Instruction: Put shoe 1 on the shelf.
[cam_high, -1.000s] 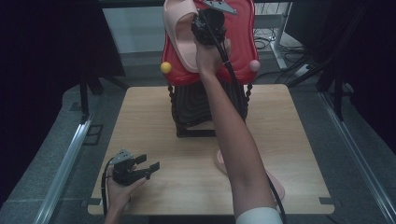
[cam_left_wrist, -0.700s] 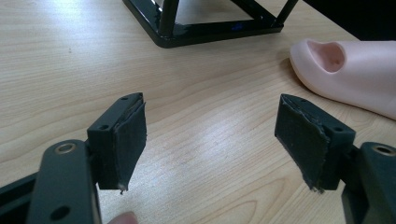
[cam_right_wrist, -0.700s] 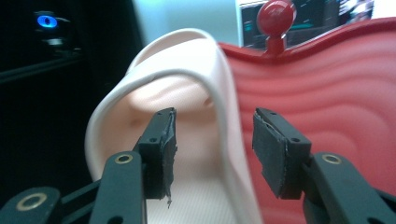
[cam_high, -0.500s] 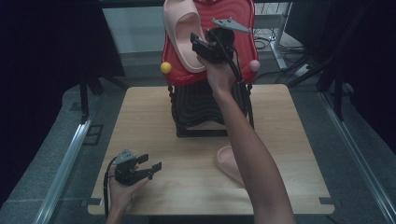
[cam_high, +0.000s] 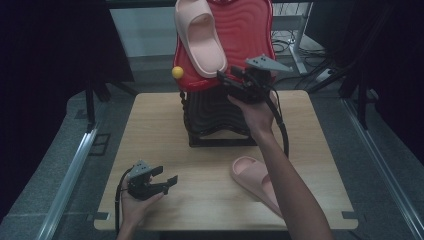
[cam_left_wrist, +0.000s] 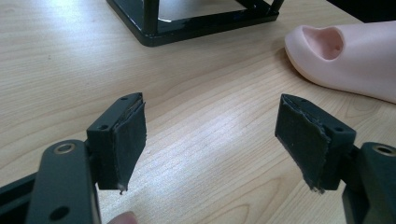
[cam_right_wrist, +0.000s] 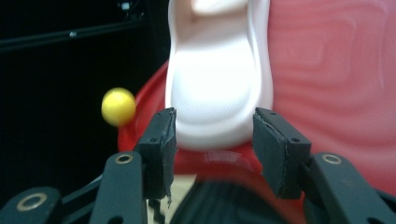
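Pink slipper (cam_high: 200, 37) is resting on red rack (cam_high: 250, 30), upper centre | right gripper (cam_high: 231, 76) is being backed off, half-open, empty | left gripper (cam_high: 162, 177) open, empty | second slipper (cam_high: 250, 172) is awaiting placement, lower right.

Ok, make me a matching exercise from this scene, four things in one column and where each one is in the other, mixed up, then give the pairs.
Things:
1. yellow ball
2. slipper on the table
3. slipper on the rack
4. left gripper

Places:
A. leaning on the red panel
B. low over the table's near left part
C. at the red panel's left edge
D. lying beside the right forearm

Pairs: 1-C, 2-D, 3-A, 4-B
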